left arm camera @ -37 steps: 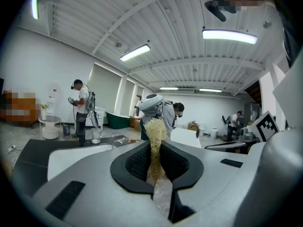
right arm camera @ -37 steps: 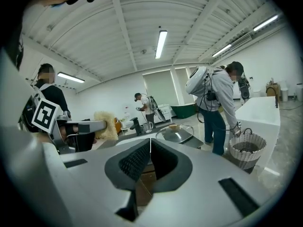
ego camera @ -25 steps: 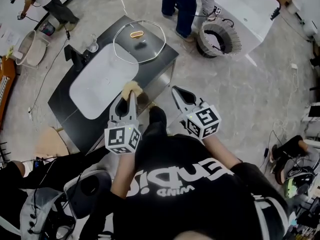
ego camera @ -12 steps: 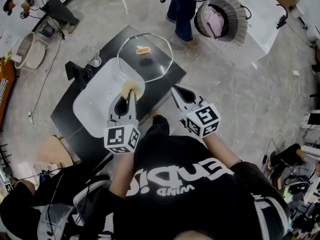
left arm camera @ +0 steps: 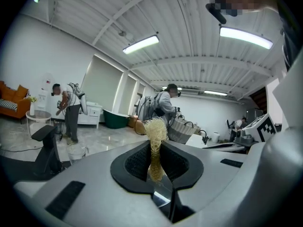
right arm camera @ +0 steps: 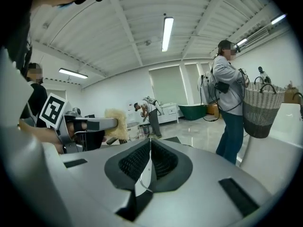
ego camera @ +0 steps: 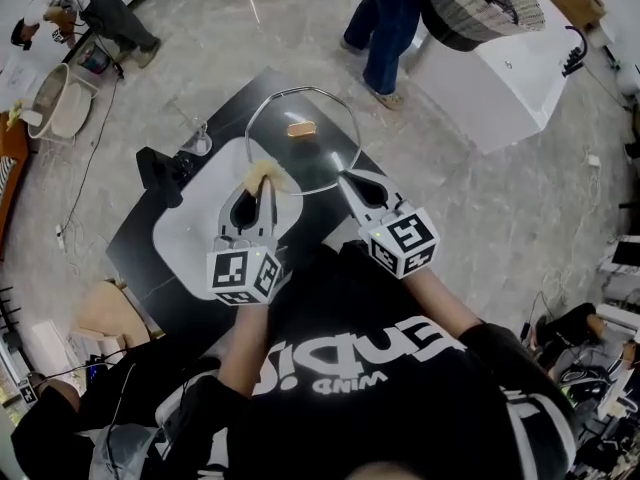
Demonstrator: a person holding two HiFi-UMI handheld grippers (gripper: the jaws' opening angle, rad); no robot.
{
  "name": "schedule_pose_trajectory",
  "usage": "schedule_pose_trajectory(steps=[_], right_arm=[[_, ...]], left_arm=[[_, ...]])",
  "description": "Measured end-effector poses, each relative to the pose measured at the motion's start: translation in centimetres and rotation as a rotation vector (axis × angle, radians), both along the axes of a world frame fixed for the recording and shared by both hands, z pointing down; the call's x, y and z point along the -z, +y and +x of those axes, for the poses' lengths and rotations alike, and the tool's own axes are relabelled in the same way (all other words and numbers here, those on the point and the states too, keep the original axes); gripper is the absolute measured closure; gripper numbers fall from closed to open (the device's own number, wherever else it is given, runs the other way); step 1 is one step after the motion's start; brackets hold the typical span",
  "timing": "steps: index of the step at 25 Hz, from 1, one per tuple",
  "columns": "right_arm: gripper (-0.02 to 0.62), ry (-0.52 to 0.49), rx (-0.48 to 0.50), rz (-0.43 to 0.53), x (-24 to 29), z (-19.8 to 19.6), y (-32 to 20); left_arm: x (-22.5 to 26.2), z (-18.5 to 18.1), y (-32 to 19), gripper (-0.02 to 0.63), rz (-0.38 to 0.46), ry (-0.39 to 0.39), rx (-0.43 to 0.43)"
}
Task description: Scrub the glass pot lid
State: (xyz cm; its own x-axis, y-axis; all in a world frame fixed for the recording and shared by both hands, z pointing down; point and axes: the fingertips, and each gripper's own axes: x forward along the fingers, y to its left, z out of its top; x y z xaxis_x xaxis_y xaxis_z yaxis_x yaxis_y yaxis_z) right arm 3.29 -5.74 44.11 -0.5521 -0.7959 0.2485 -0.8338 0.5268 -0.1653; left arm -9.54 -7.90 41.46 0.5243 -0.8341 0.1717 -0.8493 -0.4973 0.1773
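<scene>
Table and bystander
A black table (ego camera: 135,230) bears a white basin (ego camera: 190,233); at the far side, a person (ego camera: 392,23) carries a wicker basket (ego camera: 490,3).

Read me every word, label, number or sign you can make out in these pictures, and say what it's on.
"WIND": small white print on the person's black T-shirt, seen upside down; likely, not certain.
Large white letters above it on the same shirt: upside down and creased, not readable as a whole.
Marker cubes: black-and-white square patterns only, no letters or numbers.
Nothing else is legible.
</scene>
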Motion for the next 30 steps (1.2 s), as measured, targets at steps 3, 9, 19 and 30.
schedule_pose_trajectory(steps=[3, 9, 19, 30], right_arm=[[0.580, 0.006, 0.024, -0.001, 0.2, -0.3, -1.4], [0.580, 0.024, 0.102, 0.005, 0.7, -0.7, -4.1], [0.532, 0.021, 0.251, 0.037, 1.1, -0.2, -8.1], [0.357, 0.064, 0.485, 0.000, -0.7, -3.6, -9.2]], left_arm=[[0.1, 0.3, -1.1, 0.555, -0.007, -0.003, 0.009], [-0.2, 0.7, -2.7, 0.555, -0.024, -0.013, 0.049], [-1.1, 3.0, -5.2, 0.555, -0.054, -0.009, 0.076], [-1.9, 2.4, -6.3, 0.555, -0.073, -0.010, 0.123]])
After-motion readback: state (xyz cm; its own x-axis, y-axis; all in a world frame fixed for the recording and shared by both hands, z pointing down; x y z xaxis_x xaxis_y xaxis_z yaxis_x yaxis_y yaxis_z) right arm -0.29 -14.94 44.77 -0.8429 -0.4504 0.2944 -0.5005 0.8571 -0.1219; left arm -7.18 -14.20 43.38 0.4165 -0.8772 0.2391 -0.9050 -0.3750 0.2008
